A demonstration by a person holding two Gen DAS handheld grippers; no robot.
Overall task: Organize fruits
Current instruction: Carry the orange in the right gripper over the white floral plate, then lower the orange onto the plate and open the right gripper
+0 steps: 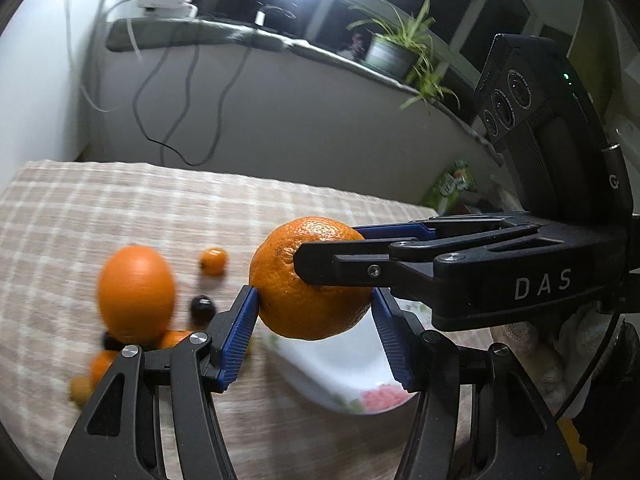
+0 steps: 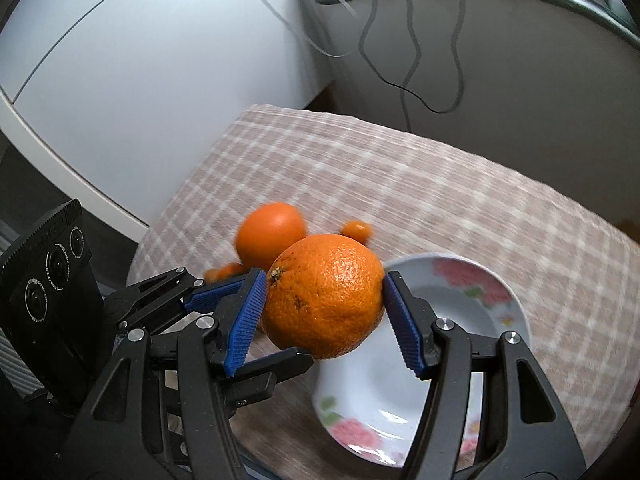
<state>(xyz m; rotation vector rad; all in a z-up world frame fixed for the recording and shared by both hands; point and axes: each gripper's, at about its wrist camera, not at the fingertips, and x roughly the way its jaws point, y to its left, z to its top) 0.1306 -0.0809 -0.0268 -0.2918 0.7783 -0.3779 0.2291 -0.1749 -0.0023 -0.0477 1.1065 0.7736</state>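
One large rough-skinned orange [image 1: 304,308] [image 2: 324,296] hangs in the air over a white flowered plate [image 1: 332,376] [image 2: 516,304]. My left gripper [image 1: 312,312] [image 2: 256,328] is shut on it, with a blue pad pressed against each side. From the right, my right gripper [image 1: 336,248] [image 2: 324,304] is shut on the same orange, one finger across its front. Left of the plate, on the cloth, lie a smooth orange [image 1: 136,296] [image 2: 270,236], a small kumquat [image 1: 213,261] [image 2: 356,230], a dark round fruit [image 1: 202,308] and several small orange fruits [image 1: 100,364].
A checked beige tablecloth [image 1: 120,208] [image 2: 440,184] covers the table. Behind it, black cables [image 1: 180,120] hang down a grey wall, and a potted plant [image 1: 392,52] stands on the sill. A white cabinet [image 2: 140,80] stands at the table's far left, a green packet [image 1: 452,184] at its far right.
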